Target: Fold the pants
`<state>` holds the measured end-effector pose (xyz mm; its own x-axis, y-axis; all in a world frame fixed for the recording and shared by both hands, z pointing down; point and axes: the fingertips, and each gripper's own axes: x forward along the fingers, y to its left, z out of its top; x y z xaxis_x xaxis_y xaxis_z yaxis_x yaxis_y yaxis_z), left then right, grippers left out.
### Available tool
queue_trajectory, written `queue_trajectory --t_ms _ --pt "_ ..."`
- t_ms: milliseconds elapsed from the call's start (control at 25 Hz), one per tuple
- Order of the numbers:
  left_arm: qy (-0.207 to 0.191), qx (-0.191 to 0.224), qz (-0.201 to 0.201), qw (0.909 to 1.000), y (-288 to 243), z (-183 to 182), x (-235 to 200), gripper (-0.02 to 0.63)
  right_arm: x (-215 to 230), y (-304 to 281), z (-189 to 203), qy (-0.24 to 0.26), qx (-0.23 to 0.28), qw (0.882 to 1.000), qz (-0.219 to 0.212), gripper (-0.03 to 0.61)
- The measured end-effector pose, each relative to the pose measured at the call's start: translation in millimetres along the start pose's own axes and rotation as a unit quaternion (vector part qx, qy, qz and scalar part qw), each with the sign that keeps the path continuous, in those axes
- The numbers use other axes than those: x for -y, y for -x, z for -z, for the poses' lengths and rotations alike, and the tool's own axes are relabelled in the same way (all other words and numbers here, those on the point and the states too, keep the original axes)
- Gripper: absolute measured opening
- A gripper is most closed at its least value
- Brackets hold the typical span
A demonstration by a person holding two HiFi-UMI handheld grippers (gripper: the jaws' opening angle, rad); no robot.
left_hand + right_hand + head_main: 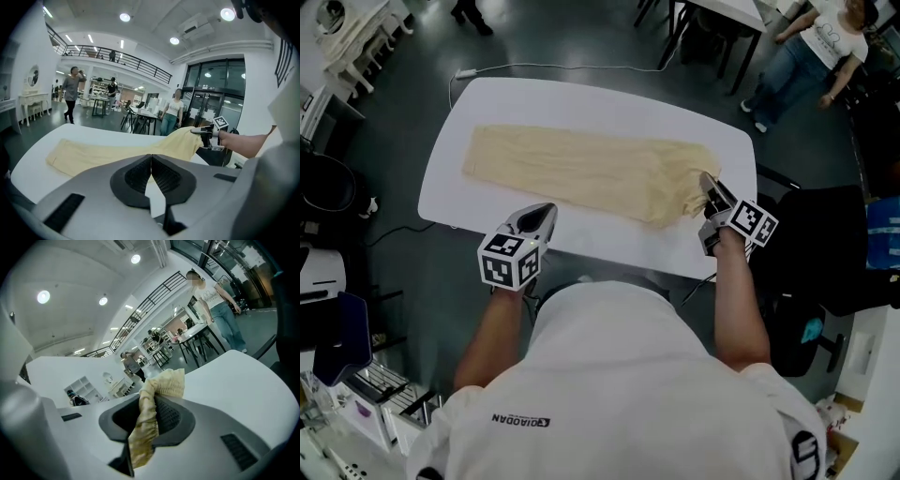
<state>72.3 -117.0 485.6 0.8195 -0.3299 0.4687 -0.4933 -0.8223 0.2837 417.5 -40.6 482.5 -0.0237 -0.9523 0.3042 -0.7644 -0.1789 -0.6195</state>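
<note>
**Right gripper grips one end of the pants, left gripper closed on nothing**

The right gripper (709,182) has its jaws clamped on a bunched edge of the pale yellow pants (581,169). In the right gripper view the cloth is pressed between the two ribbed pads, with a tuft sticking out ahead of the jaws and a strip hanging down behind them. The jaws are only as far apart as the gathered cloth is thick.

From that pinched end the pants slope down and stretch away to the right gripper's left, lying flat along the white bench (581,98). The left gripper view shows the held end raised off the bench top.

The left gripper (541,209) has its jaws brought together with nothing between them; its own view shows the two pads meeting in a thin seam. It is over the near edge of the bench, and the long side of the pants lies just ahead of it, not touching. The far end of the pants lies ahead and to its left.

Beyond the right gripper, past the bench corner, a person in a white top and jeans (820,47) stands on the dark floor. A white cable (534,67) runs along the floor past the far edge of the bench.
</note>
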Motion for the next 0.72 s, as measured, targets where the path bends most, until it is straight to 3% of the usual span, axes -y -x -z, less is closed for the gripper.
queue_trajectory --t_ms 720 --pt "0.02 0.009 -0.059 0.998 7.5 11.2 38.9 0.028 -30.2 0.9 -6.0 0.01 -0.015 0.997 -0.079 0.095"
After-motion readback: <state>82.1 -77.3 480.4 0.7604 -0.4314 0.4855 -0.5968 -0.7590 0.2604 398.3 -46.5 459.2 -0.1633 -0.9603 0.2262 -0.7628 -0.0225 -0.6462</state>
